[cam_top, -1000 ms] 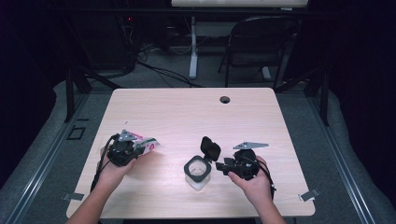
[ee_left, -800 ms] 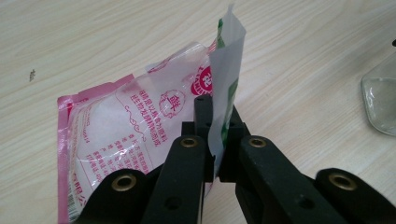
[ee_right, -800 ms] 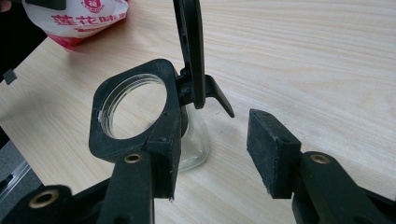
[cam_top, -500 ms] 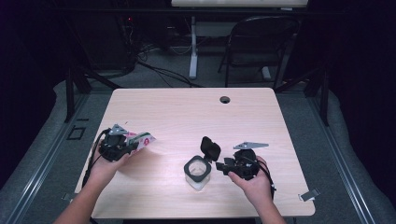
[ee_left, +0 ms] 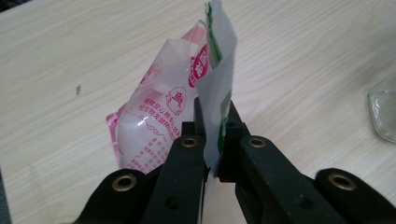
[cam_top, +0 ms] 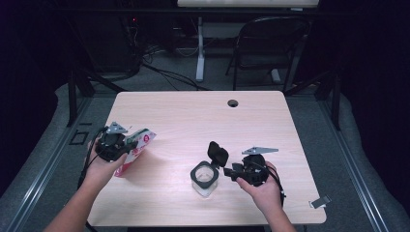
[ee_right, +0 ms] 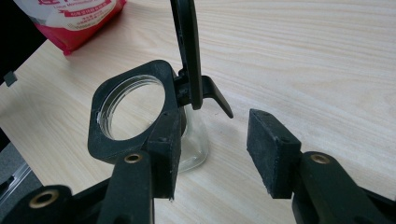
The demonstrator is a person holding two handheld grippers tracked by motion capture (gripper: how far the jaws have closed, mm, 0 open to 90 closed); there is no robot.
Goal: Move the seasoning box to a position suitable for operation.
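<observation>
A pink and white plastic pouch [cam_top: 140,143] hangs tilted above the left side of the table, and my left gripper [cam_top: 121,146] is shut on it. In the left gripper view the jaws pinch the pouch's [ee_left: 159,116] flat sealed edge at my left gripper [ee_left: 213,128]. A clear glass jar with a black square collar [cam_top: 205,176] stands at the front middle, its black flip lid [cam_top: 218,153] raised. My right gripper [cam_top: 231,172] sits just right of it, open. In the right gripper view the jar [ee_right: 125,108] lies by one jaw of my right gripper [ee_right: 217,154], lid [ee_right: 187,51] upright.
The wooden table [cam_top: 193,116] has a cable hole [cam_top: 233,103] near its far edge. A folding chair [cam_top: 270,38] and a desk leg [cam_top: 199,53] stand behind it on the floor. A small clip [cam_top: 320,202] sits at the table's front right edge.
My left hand has lifted the pouch off the table and carried it left and away from the jar. The right hand and jar have stayed put.
</observation>
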